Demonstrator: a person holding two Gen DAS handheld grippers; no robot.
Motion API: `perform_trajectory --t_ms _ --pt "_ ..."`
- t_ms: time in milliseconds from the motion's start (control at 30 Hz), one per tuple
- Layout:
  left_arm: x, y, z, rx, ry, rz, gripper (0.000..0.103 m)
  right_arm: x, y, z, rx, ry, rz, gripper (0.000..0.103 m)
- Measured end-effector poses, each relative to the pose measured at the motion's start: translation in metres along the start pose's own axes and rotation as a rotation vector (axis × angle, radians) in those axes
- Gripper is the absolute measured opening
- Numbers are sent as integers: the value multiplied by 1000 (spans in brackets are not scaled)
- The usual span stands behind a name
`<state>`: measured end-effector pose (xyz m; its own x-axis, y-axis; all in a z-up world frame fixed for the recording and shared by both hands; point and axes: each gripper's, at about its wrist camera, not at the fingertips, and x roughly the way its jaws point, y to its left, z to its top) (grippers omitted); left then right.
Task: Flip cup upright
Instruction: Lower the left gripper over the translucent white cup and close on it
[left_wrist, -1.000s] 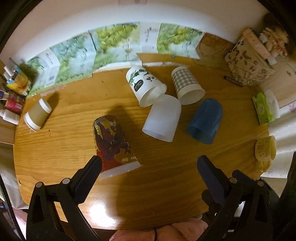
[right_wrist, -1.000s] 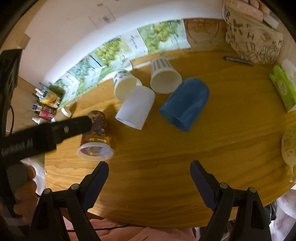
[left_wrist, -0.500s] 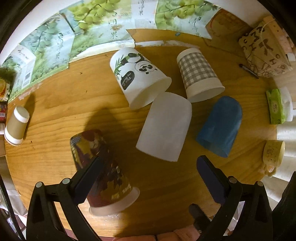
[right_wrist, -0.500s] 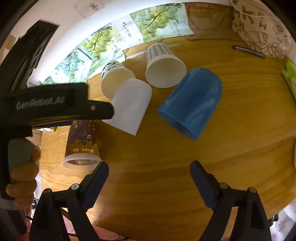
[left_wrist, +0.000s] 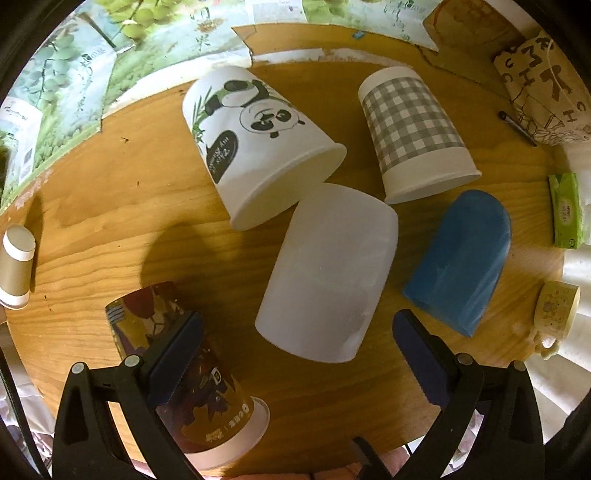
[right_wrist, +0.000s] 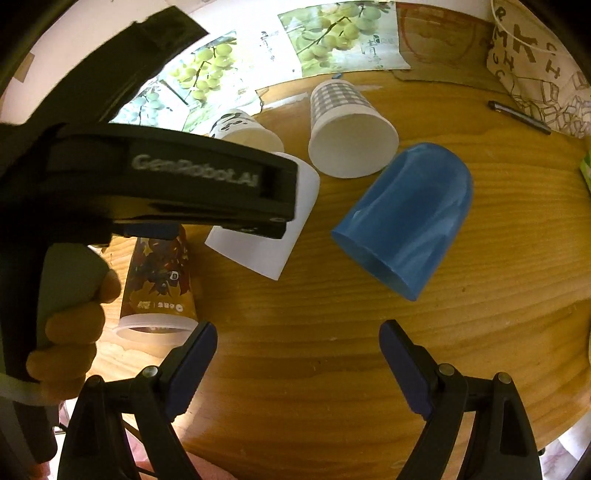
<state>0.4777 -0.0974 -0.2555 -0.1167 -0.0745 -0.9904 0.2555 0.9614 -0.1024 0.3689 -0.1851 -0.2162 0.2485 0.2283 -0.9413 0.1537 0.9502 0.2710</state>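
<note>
Five cups lie tipped on my wooden desk (left_wrist: 92, 206). My left hand-held gripper (left_wrist: 291, 354) hangs released, jaws spread, the white cup (left_wrist: 325, 273) at 12 o'clock between them; the dark printed cup (left_wrist: 192, 384) sits at 7 o'clock under the left finger. My right hand-held gripper (right_wrist: 297, 363) is likewise released above bare wood, the blue cup (right_wrist: 406, 218) at 1 o'clock. I judge the white cup light, thin and crushable: pinch its mid-wall gently. Since a second ago, the left gripper has closed in, the cups looming larger.
</note>
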Motion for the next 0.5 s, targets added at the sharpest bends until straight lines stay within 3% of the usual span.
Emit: perform_trajectory --t_ms 133,500 --pt "4 4 6 -10 15 -9 101 1 -3 1 12 4 -5 90" --pt "15 0 13 8 56 -47 88 -1 -17 -8 90 -1 -40 90"
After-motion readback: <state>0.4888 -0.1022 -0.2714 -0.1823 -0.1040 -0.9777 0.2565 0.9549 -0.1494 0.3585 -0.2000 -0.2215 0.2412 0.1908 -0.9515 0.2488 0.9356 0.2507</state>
